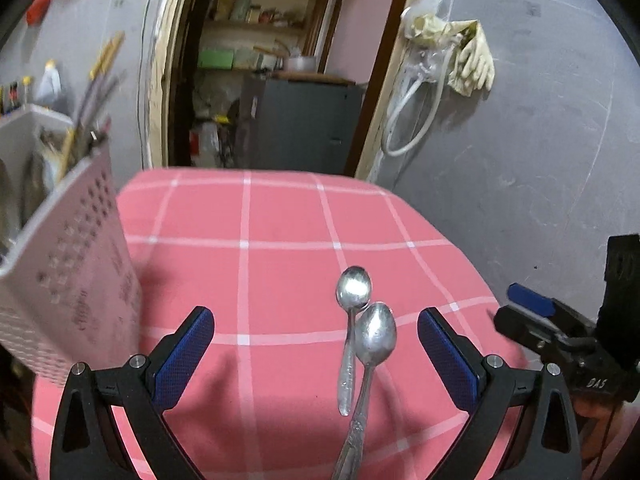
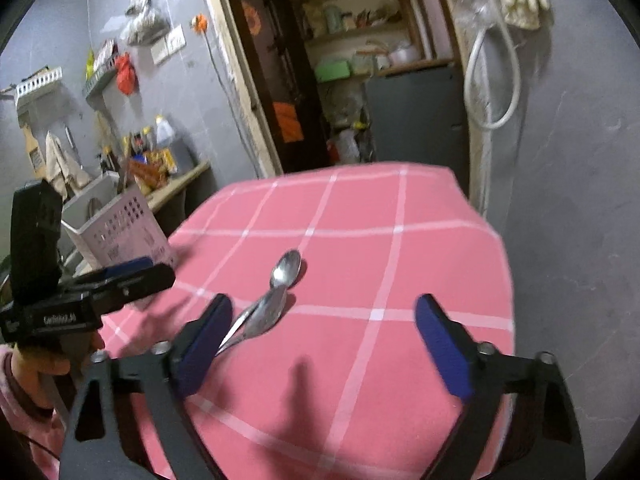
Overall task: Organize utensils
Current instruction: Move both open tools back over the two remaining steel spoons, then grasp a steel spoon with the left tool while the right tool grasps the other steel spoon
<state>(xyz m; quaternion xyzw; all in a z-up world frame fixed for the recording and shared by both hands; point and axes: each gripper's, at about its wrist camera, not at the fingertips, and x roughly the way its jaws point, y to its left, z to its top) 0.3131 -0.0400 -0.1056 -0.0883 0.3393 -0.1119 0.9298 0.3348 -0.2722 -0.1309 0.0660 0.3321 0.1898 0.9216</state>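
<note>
Lying on the pink checked tablecloth: two metal spoons, bowls up, dull and scuffed, handles embossed. Far spoon is shorter; near spoon has the larger bowl, whose tip overlaps the far one's neck. Handles run back toward the camera, roughly parallel. Left gripper fingers spread wide, holding nothing, spoons between the pads below. Right gripper also wide, holding nothing; spoons sit by its left pad. Perforated utensil basket stands at the cloth's left edge, utensils upright inside.
</note>
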